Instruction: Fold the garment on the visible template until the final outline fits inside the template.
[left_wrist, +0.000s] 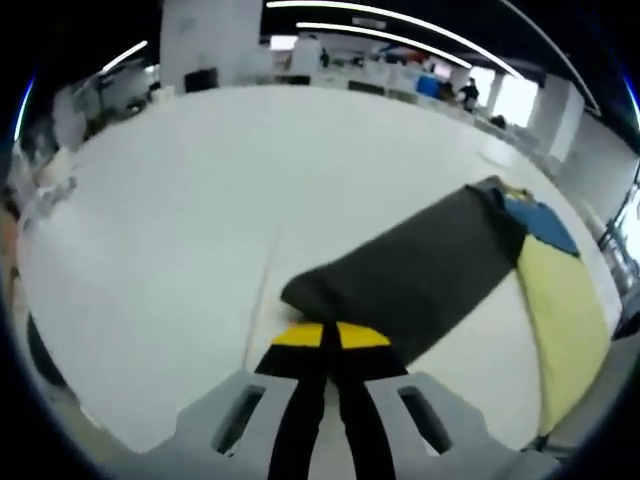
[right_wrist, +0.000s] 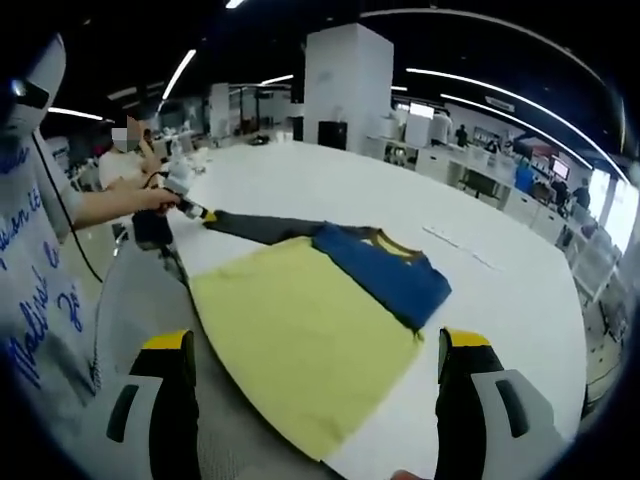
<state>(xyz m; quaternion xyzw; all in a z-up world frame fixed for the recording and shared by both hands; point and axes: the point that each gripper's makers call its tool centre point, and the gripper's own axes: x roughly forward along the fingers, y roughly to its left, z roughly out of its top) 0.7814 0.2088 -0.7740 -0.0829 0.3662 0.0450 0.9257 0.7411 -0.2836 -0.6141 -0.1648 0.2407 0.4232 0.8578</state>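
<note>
The garment is a shirt with a yellow body (right_wrist: 300, 330), a blue shoulder panel (right_wrist: 385, 270) and a dark grey sleeve (right_wrist: 265, 228), spread on the white table (right_wrist: 500, 290). In the left gripper view the grey sleeve (left_wrist: 420, 270) stretches away to the upper right toward the blue panel (left_wrist: 540, 225) and yellow body (left_wrist: 565, 320). My left gripper (left_wrist: 330, 335) is shut on the sleeve's end, its yellow tips pressed together. A hand holds this left gripper (right_wrist: 195, 210) at the sleeve tip. My right gripper (right_wrist: 316, 340) hovers open over the yellow body, jaws far apart.
A person in a white shirt with blue lettering (right_wrist: 35, 300) stands at the left by the table edge. A seam line (left_wrist: 265, 290) runs across the table top. A white pillar (right_wrist: 345, 80) and desks with people (right_wrist: 520, 170) lie beyond the table.
</note>
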